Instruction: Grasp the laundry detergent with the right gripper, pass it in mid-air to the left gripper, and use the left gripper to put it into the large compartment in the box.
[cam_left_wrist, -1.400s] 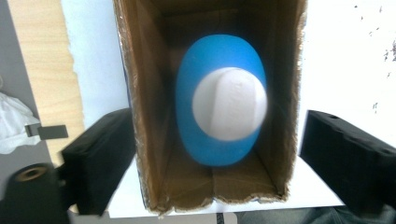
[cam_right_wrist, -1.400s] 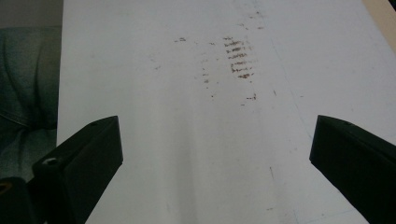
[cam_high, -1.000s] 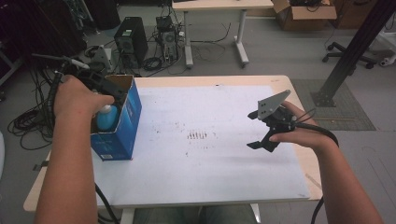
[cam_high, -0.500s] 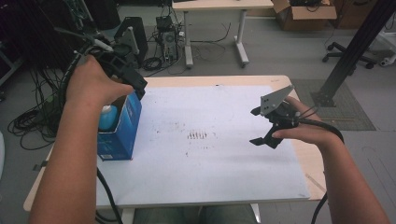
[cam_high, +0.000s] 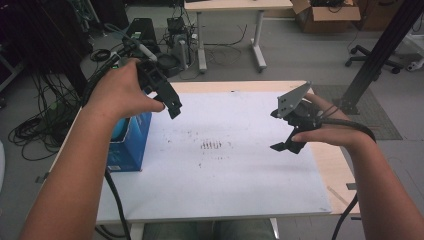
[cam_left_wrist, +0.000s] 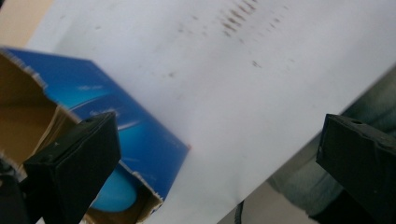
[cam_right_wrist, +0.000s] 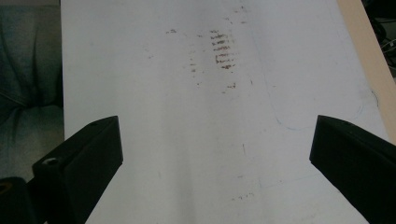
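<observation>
An open blue cardboard box (cam_high: 134, 145) stands at the table's left edge, with a light blue rounded thing (cam_high: 119, 131) inside it. My left gripper (cam_high: 171, 104) hangs in the air above the box's right side, tilted down toward the table. In the left gripper view its jaws (cam_left_wrist: 215, 158) stand wide open and empty over the box (cam_left_wrist: 126, 121) and the light blue thing (cam_left_wrist: 114, 198). My right gripper (cam_high: 280, 131) hovers over the right part of the white sheet (cam_high: 225, 170). It is open and empty too (cam_right_wrist: 217, 154).
Brown smudges (cam_high: 212, 145) mark the middle of the sheet (cam_right_wrist: 224, 51). Bare wooden table (cam_high: 330, 165) shows along the right edge. Behind the table are cables, a computer tower (cam_high: 142, 30), another desk (cam_high: 230, 7) and a black post (cam_high: 380, 50).
My left gripper has lifted up out of the box and swung right toward the sheet. The right gripper has stayed almost where it was, open.
</observation>
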